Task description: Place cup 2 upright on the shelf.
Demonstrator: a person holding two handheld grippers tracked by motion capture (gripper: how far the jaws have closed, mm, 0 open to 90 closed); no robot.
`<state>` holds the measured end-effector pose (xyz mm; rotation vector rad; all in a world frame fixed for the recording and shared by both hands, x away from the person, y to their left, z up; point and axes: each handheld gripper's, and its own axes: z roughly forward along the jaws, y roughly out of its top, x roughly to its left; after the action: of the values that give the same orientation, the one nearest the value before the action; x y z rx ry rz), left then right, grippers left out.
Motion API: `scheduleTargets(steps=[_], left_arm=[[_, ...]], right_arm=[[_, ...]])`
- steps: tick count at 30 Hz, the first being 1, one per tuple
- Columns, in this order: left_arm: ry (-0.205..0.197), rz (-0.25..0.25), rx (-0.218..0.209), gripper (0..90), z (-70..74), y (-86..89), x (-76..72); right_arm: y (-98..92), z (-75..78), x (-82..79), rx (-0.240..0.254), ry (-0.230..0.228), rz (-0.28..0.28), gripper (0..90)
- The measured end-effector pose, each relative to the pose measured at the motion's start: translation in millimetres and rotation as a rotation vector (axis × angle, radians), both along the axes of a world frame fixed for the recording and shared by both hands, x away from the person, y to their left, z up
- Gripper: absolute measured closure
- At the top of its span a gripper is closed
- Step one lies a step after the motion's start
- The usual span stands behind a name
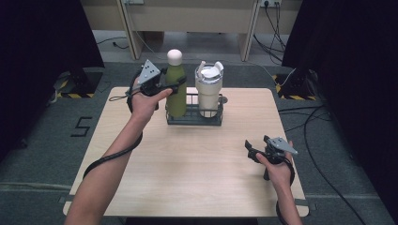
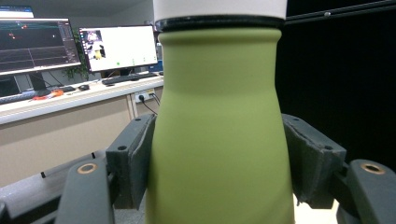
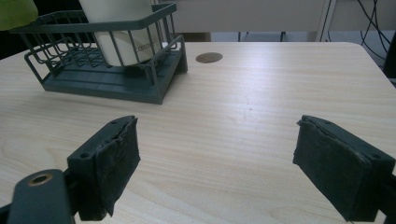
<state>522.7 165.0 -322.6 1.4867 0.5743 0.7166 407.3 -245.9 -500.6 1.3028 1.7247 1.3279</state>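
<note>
A green bottle (image 1: 176,91) with a cream cap stands upright at the left end of a dark wire rack (image 1: 195,121). My left gripper (image 1: 174,85) is shut on its body from the left, and both pads press its sides in the left gripper view, where the bottle (image 2: 219,130) looms close. In the right gripper view the bottle's base (image 3: 14,11) hangs about level with the rack's rim (image 3: 107,86). A white tumbler (image 1: 208,91) with a lid stands in the rack's right half. My right gripper (image 1: 251,150) rests low over the table's front right, open, with bare wood between its jaws (image 3: 215,168).
The wooden table (image 1: 197,168) has a small round hole (image 3: 208,57) just right of the rack. Cables trail from both grippers. Desks with monitors (image 2: 116,46) stand beyond the table, and dark curtains hang at both sides.
</note>
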Motion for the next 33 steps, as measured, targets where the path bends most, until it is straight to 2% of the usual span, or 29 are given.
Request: scheduleTargets(steps=[33], left_arm=[[-0.003, 0.018, -0.009, 31.5, 15.4, -2.2, 16.1]], right_arm=[[-0.7, -1.1, 0.0, 0.004, 0.008, -0.001, 14.0]])
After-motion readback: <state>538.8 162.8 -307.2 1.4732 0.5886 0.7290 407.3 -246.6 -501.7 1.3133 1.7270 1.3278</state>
